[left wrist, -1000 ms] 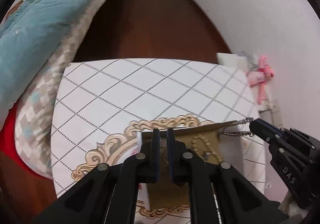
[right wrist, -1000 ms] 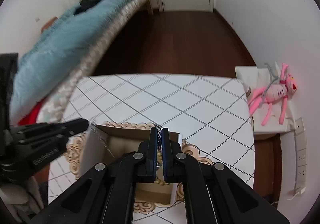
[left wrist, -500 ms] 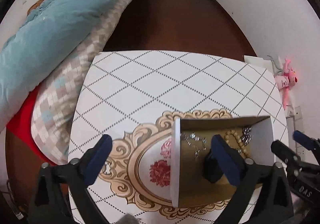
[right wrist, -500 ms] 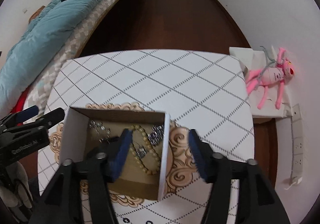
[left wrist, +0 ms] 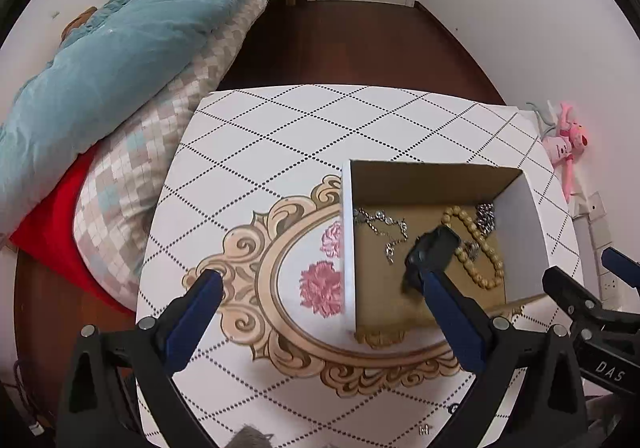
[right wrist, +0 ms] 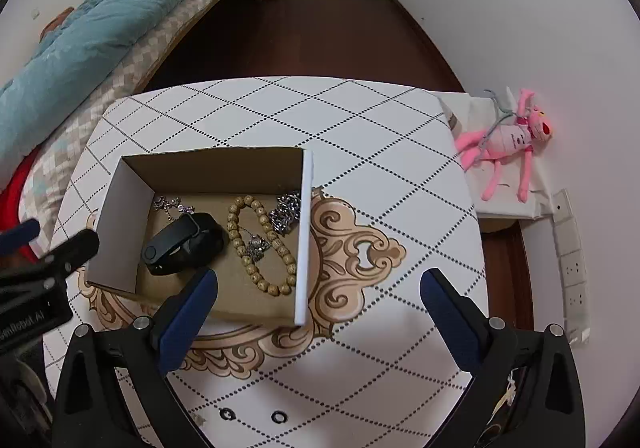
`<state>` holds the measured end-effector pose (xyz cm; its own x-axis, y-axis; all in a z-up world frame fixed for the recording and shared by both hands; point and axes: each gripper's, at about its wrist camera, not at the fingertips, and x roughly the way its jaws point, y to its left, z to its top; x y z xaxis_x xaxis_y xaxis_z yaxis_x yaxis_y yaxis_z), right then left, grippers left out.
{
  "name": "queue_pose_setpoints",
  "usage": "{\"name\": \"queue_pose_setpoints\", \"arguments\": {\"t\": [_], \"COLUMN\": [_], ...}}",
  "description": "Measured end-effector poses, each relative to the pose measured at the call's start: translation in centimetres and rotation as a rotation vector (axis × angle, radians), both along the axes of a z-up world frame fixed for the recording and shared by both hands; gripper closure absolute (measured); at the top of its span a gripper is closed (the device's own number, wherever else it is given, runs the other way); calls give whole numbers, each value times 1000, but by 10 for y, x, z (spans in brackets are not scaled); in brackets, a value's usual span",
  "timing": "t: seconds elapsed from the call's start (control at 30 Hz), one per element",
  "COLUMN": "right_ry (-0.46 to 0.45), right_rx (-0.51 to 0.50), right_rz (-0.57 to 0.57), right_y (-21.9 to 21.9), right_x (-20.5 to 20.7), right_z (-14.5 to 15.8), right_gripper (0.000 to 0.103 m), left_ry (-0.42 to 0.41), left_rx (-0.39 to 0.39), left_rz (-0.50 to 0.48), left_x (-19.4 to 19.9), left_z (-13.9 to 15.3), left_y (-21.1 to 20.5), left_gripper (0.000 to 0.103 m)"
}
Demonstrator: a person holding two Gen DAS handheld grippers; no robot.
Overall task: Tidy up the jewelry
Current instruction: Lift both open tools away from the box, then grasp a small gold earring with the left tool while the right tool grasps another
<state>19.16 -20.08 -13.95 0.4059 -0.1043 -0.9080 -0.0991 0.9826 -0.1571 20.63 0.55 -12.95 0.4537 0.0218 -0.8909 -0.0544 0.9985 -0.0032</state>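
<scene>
Cardboard box (right wrist: 208,171) near wall partly hidden behind fingers (right wrist: 188,312).

The left gripper (left wrist: 320,280) is hanging with its jaws spread wide, gripping nothing. Its blue-padded fingers (left wrist: 188,320) are pointing forward and slightly inward from black arms low in the left wrist view. The right gripper (right wrist: 318,296) is likewise hanging with jaws wide apart and gripping nothing, its blue pads (right wrist: 184,320) facing each other. The two grippers are sitting side by side: the right one's black tips are showing at the right edge of the left wrist view, and the left one's tips at the left edge of the right wrist view.
</scene>
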Motion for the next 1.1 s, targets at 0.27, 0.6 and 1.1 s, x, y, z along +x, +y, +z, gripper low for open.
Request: {"name": "queue_pose_setpoints", "arguments": {"t": [0.27,0.6,1.1], "right_ry": [-84,-218,-338], "right_rx": [5,16,54], "right_rz": [-6,-34,-13], "right_y": [-6,-10,2], "right_x": [-35,-90,-146], "right_z": [33,89,156], "right_gripper": [1,1,1], "left_ry": [-72,-188,-268], "left_rx": [10,31,0], "left_rz": [1,2,-7], "left_x": [-40,-95,-136], "left_z": [25,74,121], "left_y": [-7,-14,-15], "left_gripper": [0,0,0]}}
